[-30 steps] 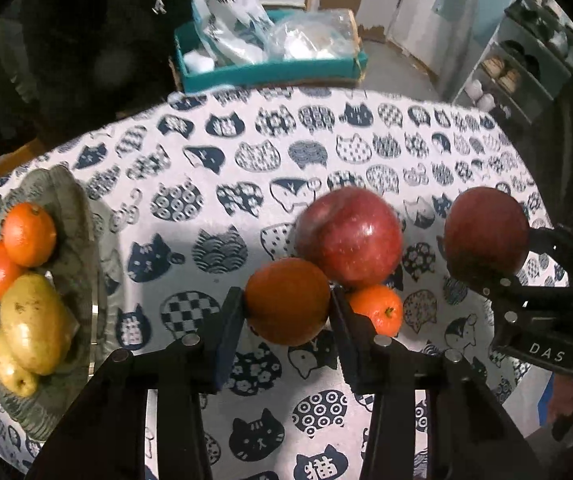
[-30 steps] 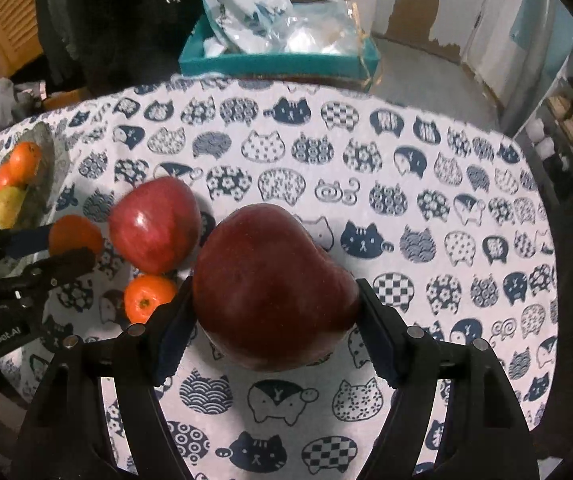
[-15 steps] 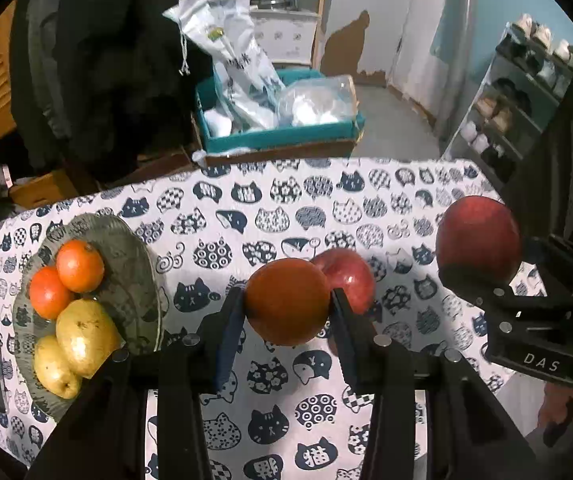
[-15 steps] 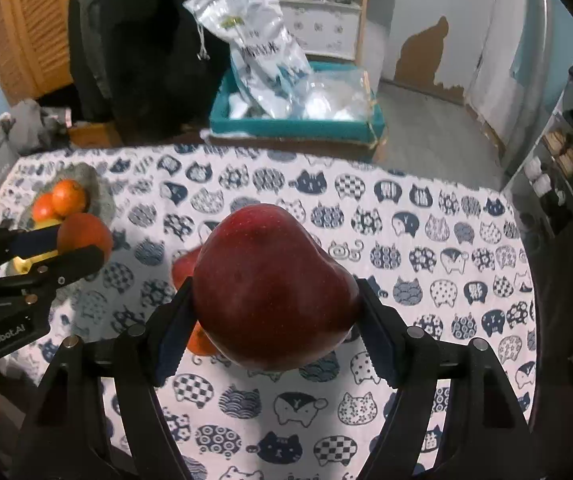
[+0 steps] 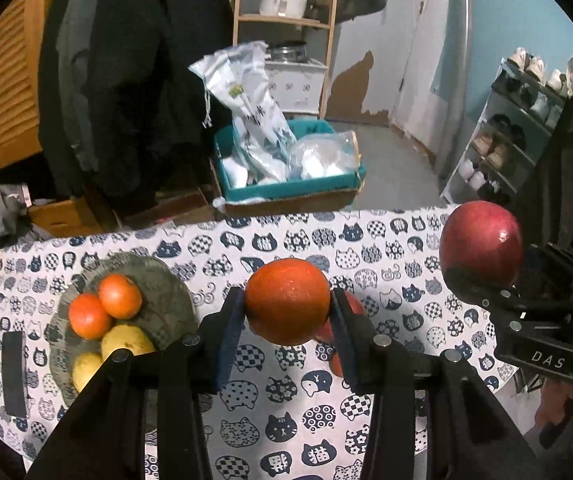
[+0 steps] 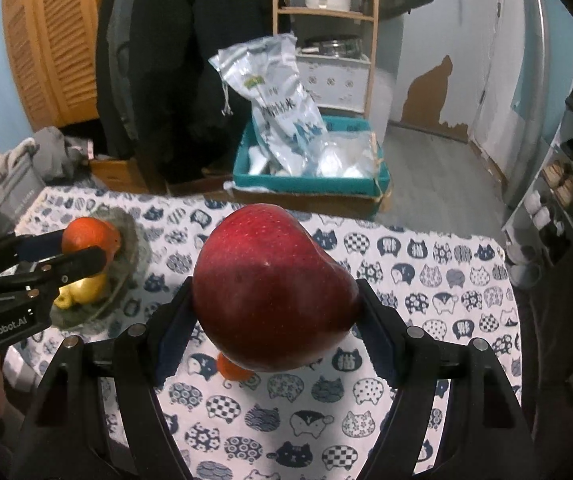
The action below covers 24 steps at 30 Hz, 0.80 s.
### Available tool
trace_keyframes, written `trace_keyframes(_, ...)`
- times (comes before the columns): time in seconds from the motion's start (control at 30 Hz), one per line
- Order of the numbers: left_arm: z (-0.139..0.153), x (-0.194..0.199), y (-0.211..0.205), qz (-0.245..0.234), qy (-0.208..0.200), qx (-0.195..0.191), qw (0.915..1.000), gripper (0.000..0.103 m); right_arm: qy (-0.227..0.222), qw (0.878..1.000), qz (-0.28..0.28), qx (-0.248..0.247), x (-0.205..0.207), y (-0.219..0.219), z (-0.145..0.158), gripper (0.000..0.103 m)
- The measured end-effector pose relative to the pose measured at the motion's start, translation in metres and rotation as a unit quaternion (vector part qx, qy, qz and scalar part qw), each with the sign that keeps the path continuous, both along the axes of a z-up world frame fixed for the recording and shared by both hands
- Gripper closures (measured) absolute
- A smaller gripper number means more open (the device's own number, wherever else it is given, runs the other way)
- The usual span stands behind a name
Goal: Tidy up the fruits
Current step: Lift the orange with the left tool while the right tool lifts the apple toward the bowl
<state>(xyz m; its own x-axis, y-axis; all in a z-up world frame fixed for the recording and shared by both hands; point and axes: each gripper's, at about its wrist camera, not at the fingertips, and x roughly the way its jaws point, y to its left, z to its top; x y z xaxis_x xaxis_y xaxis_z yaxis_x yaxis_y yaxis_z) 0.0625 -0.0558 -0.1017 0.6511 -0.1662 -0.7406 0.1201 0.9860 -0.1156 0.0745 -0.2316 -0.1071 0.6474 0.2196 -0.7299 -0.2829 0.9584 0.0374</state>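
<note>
My left gripper (image 5: 286,312) is shut on an orange (image 5: 287,301) and holds it high above the table. My right gripper (image 6: 276,312) is shut on a big red apple (image 6: 272,292), also raised; that apple shows at the right of the left wrist view (image 5: 480,245). A grey plate (image 5: 158,280) at the table's left holds two oranges (image 5: 104,308) and two yellow fruits (image 5: 126,340). A second red apple (image 5: 356,306) and a small orange (image 6: 232,369) lie on the cloth, mostly hidden behind the held fruit.
The table wears a white cloth with a cat pattern (image 5: 278,400). A black flat object (image 5: 13,372) lies at its left edge. Beyond the far edge stand a teal box with bags (image 5: 286,168), a wooden shelf (image 5: 286,20) and a shoe rack (image 5: 518,128).
Both grippers have risen well above the table with their fruit. The views now look over the whole table and into the room; the apple and small orange stay on the cloth.
</note>
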Motion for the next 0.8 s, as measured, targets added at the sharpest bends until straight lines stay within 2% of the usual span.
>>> trace_keyframes(0.33,0.026,-0.01,0.027,0.025,-0.03,-0.007,0.9992,0.059,-0.024,0.999,0.019,0.016,-0.002,0.018,0.024,0.028)
trace_keyframes(0.8,0.039,-0.022,0.067,0.065,-0.052,0.004,0.9965,0.059,-0.033,0.998,0.056,0.023,0.006,0.063,0.038,0.028)
